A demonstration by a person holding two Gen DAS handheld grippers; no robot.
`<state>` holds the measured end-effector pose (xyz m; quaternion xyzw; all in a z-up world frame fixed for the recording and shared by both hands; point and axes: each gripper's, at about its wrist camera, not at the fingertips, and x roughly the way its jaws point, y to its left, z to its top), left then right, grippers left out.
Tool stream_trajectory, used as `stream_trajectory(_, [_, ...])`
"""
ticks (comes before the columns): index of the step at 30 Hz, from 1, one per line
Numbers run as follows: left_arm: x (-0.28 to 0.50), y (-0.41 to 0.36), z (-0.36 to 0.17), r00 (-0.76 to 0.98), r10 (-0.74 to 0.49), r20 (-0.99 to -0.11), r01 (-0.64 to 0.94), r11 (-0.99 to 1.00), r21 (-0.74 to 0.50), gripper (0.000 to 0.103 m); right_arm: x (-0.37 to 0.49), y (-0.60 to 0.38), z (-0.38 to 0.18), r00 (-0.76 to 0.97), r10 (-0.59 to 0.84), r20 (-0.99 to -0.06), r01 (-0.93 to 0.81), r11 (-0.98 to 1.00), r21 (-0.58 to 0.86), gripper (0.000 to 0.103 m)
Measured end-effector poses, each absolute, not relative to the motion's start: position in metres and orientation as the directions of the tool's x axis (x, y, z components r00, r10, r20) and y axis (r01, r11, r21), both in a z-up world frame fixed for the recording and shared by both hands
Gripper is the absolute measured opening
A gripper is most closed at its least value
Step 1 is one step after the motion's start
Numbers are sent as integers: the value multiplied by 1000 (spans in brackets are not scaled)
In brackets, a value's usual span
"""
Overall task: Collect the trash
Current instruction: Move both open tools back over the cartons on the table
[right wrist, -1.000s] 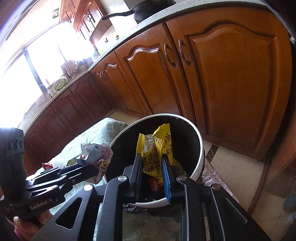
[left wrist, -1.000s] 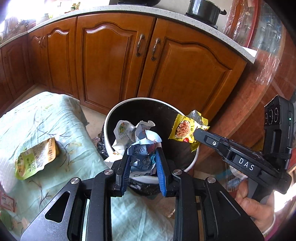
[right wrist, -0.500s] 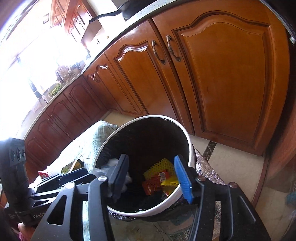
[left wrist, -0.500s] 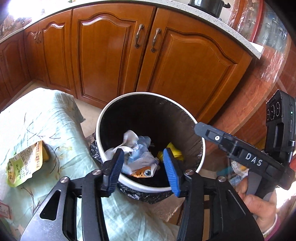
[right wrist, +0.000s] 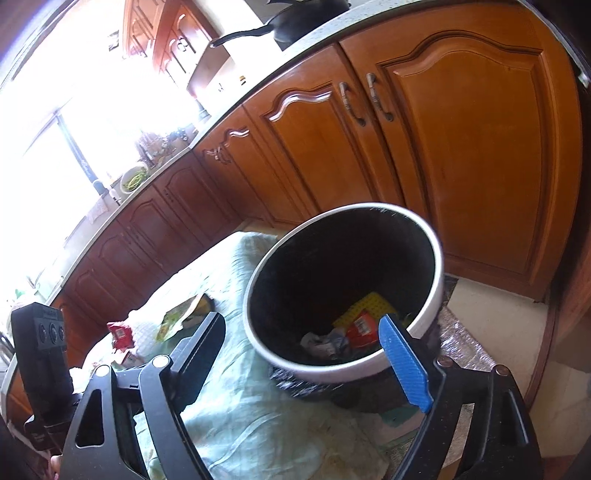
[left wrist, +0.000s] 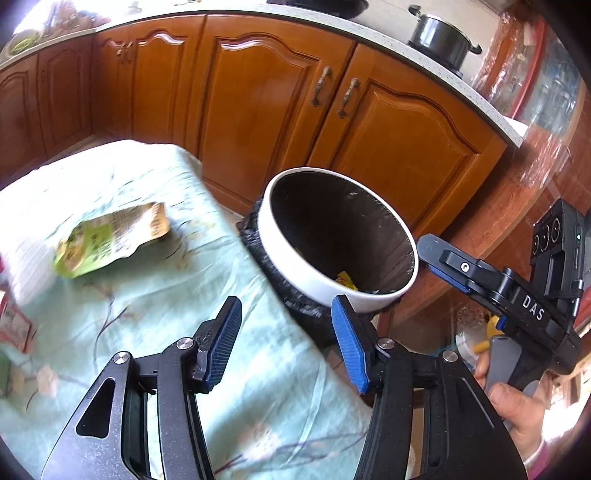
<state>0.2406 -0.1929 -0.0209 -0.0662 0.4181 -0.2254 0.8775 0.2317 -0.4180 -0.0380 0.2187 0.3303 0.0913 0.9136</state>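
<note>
A white-rimmed bin (left wrist: 295, 266) with a black liner stands beside the table. In the right wrist view the bin (right wrist: 436, 288) holds a yellow wrapper (right wrist: 369, 306), a red wrapper (right wrist: 364, 328) and crumpled paper (right wrist: 325, 341). My left gripper (left wrist: 286, 325) hangs over the table's edge left of the bin, its jaws opening with nothing between them. My right gripper (right wrist: 303, 343) sits just before the bin's near rim, jaws opening wide and empty. A green-yellow packet (left wrist: 110, 236) lies on the pale green tablecloth (left wrist: 166, 295). A red packet (right wrist: 120, 334) lies farther along the table.
Brown wooden cabinet doors (left wrist: 258, 110) run close behind the bin and table. A dark pot (left wrist: 439, 35) sits on the counter above. A person's hand (left wrist: 517, 406) holds the right gripper's handle at the right. Pale floor (right wrist: 491, 306) shows right of the bin.
Both grippers opened and dropped their trash: the crumpled paper and the yellow packet now lie in the bin. The left gripper swung left, over the table's edge.
</note>
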Motion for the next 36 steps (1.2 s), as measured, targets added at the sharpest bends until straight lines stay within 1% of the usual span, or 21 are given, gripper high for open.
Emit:
stream_trajectory(4, [224,-166,-23,584,-407,-702,290,913,-287,51,223,-396,-39,754,350,-556,-68,883,464,87])
stream_trajectory(16, [183,-77,-29,641,-305,-704,131,948,-292,51,205,-326,-48,684,471,-557,-203,857,474,87])
stream_trajectory(19, [174,-56,-31,653,-278,-704,93,953,-290,51,205,-305,-47,645,525,-555,-264,835,483,88])
stream_trajectory(21, [168,-43,-32,663,-254,-704,60,956,-288,51,207,-289,-47,605,556,-569,-300,822,484,88])
stream_trajectory(25, [159,-17,-34,671,-227,-705,2,952,-305,51,211,-258,-46,559,586,-586,-362,809,464,88])
stream_trajectory(31, [147,21,-32,693,-159,-703,-82,952,-297,51,220,-210,-40,518,610,-600,-451,790,415,87])
stream_trajectory(36, [151,57,-34,691,-123,-713,-149,940,-307,51,234,-178,-41,480,627,-614,-514,768,383,86])
